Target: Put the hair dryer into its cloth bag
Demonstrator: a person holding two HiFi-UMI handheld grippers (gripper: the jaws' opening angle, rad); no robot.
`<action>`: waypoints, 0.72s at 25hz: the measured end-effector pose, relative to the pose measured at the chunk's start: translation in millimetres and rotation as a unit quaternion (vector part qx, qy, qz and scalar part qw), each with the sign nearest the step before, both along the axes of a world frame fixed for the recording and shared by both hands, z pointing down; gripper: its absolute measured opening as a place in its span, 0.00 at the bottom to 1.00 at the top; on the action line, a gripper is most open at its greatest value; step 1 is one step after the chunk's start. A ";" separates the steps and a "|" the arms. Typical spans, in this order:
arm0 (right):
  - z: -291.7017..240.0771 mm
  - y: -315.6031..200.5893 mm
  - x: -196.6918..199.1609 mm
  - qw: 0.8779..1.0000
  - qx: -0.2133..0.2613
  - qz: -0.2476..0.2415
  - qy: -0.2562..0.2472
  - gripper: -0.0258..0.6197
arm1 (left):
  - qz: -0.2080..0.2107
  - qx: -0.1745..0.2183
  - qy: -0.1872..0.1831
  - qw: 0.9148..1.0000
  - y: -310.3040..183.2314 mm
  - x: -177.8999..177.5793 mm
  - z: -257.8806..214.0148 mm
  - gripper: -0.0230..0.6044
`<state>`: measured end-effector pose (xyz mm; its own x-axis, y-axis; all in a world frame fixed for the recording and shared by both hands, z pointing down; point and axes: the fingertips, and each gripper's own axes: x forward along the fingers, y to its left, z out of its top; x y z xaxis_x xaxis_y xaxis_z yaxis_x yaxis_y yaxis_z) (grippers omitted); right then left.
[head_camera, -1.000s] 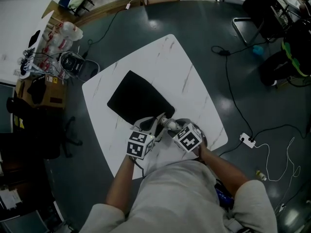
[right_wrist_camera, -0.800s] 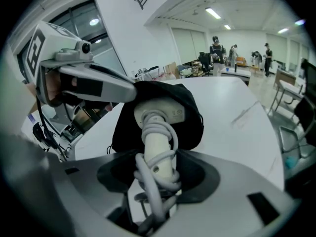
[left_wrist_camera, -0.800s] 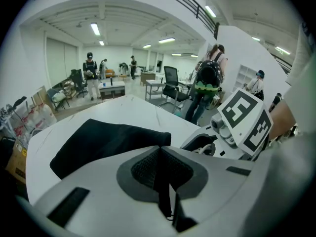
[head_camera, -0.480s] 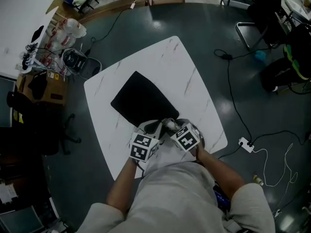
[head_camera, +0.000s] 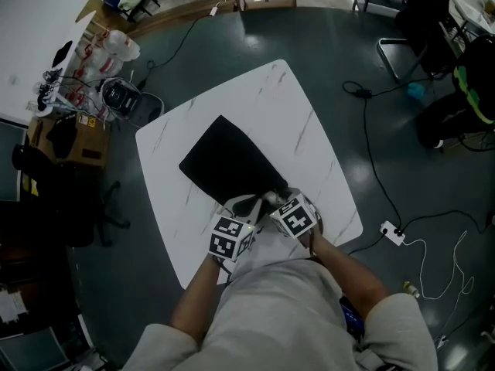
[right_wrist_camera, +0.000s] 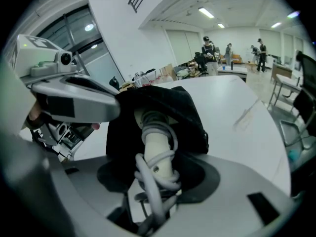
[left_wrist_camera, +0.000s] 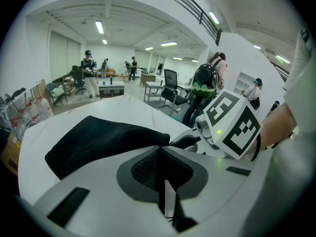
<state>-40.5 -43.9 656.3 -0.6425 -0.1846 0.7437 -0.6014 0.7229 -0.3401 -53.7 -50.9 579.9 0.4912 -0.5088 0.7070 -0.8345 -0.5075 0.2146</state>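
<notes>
A black cloth bag (head_camera: 228, 165) lies on the white marble table (head_camera: 298, 103), its mouth toward me. My left gripper (head_camera: 244, 209) is shut on the near hem of the bag (left_wrist_camera: 98, 137) and lifts it a little; from behind, its pads (left_wrist_camera: 159, 152) meet with the cloth just past them. My right gripper (head_camera: 272, 202) is shut on the white hair dryer (right_wrist_camera: 157, 149) by its handle, which has the grey cord wound round it. The dryer's head is hidden inside the bag (right_wrist_camera: 170, 102). The left gripper (right_wrist_camera: 111, 105) holds the cloth beside it.
The grippers work near the table's front edge (head_camera: 255, 261). On the floor, boxes and bags (head_camera: 69, 122) stand to the left, and cables with a power strip (head_camera: 393, 226) lie to the right. A chair (head_camera: 410, 22) stands at the back right. People stand far off in the room.
Both grippers stay at the bag's mouth. Less of the dryer shows between them than a second ago, and the head view has shifted slightly.
</notes>
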 end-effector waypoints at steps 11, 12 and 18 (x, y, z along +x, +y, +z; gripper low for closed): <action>3.5 -4.8 -6.0 1.000 -0.013 0.016 -0.009 0.41 | 0.003 -0.004 0.011 1.000 7.0 6.8 0.3 0.06; 4.5 -5.4 -6.4 1.000 -0.015 0.020 -0.010 0.41 | 0.003 -0.004 0.012 1.000 7.2 7.1 0.4 0.06; 7.6 -5.1 -11.3 0.999 -0.023 0.030 -0.011 0.41 | 0.004 -0.005 0.011 1.000 7.7 5.6 0.3 0.06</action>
